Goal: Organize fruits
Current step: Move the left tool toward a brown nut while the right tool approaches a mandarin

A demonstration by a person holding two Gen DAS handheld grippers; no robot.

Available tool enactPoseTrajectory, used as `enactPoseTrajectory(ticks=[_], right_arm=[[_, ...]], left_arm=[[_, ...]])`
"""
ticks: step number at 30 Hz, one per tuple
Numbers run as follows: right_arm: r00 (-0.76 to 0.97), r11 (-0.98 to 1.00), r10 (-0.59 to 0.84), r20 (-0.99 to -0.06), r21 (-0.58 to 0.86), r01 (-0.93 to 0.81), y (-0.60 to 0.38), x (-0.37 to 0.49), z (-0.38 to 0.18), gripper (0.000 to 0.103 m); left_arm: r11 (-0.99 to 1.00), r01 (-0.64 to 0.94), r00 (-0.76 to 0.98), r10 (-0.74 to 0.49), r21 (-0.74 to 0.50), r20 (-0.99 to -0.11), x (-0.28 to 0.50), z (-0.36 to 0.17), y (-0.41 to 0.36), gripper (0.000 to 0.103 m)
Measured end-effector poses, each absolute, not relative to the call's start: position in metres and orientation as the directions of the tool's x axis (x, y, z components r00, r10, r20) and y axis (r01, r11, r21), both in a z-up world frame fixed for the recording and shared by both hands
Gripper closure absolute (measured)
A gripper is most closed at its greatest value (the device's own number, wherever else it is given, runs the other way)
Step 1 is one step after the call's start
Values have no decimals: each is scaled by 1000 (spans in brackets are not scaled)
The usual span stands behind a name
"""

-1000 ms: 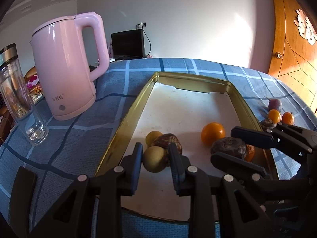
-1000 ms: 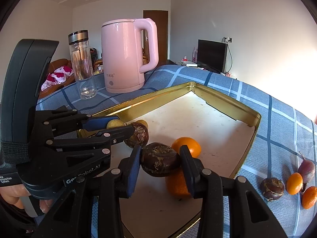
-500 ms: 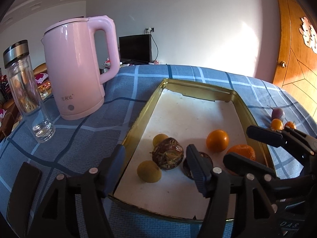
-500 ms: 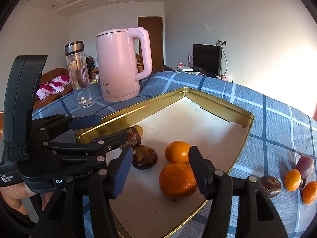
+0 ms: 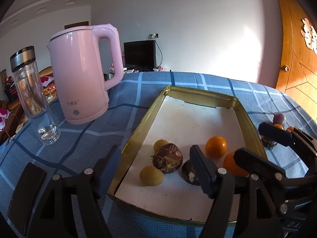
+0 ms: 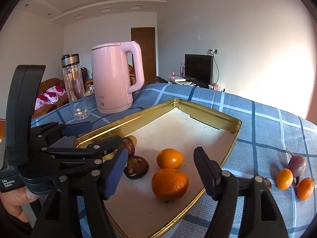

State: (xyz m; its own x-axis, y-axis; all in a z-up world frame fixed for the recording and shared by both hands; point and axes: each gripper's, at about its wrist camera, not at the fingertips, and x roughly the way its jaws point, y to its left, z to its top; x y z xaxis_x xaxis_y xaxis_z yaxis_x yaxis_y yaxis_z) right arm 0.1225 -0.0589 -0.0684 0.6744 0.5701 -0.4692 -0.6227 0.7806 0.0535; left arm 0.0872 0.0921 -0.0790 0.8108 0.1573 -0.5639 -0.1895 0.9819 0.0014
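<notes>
Farthest left on the blue checked tabletop (image 5: 79,142) stands a clear glass bottle (image 5: 32,101) with a steel cap, and just right of it a pink kettle (image 5: 83,73), upright, handle turned toward the tray.

The gold-rimmed tray (image 5: 136,136) lies to the right of the kettle, its floor white. At its near end sit the fruits I am sorting: a small yellow fruit (image 5: 151,175) nearest me, a second yellow one (image 5: 160,144) behind it, and between them a wrinkled brown fruit (image 5: 168,158) with a mottled, cracked skin. To the right lies a darker brown fruit (image 6: 136,166), flattish, then a round orange (image 6: 169,158) and a bigger, rougher orange (image 6: 170,184) close in front of it.

My left jaws (image 5: 156,170) hang low over the tray's near left corner, tipped downward and opening, nothing pressed between them; the yellow and brown fruits show in the gap, lying free on the tray. My right jaws (image 6: 160,172) are tilted down over the tray's near right part, also opening, with the two oranges in the gap and untouched. A hand (image 6: 15,200) grips the left tool's handle.

Beyond the tray's right rim, on the cloth, lie a brown fruit (image 6: 266,182) partly hidden, a small orange (image 6: 284,178), a reddish-purple fruit (image 6: 296,163) and another small orange (image 6: 305,188), close together.
</notes>
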Motion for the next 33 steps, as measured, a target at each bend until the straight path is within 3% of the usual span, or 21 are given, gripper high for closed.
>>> enactPoseTrajectory(ticks=[18, 24, 33], right_arm=[[766, 865, 469, -439, 53, -499, -137, 117, -48, 28], [835, 933, 344, -430, 58, -355, -199, 131, -41, 28], [874, 992, 123, -469, 69, -102, -283, 162, -49, 28]], left_arm=[[990, -139, 828, 138, 38, -544, 89, -39, 45, 27], [997, -55, 852, 79, 61, -518, 96, -20, -4, 16], [991, 80, 843, -8, 110, -538, 124, -29, -84, 15]])
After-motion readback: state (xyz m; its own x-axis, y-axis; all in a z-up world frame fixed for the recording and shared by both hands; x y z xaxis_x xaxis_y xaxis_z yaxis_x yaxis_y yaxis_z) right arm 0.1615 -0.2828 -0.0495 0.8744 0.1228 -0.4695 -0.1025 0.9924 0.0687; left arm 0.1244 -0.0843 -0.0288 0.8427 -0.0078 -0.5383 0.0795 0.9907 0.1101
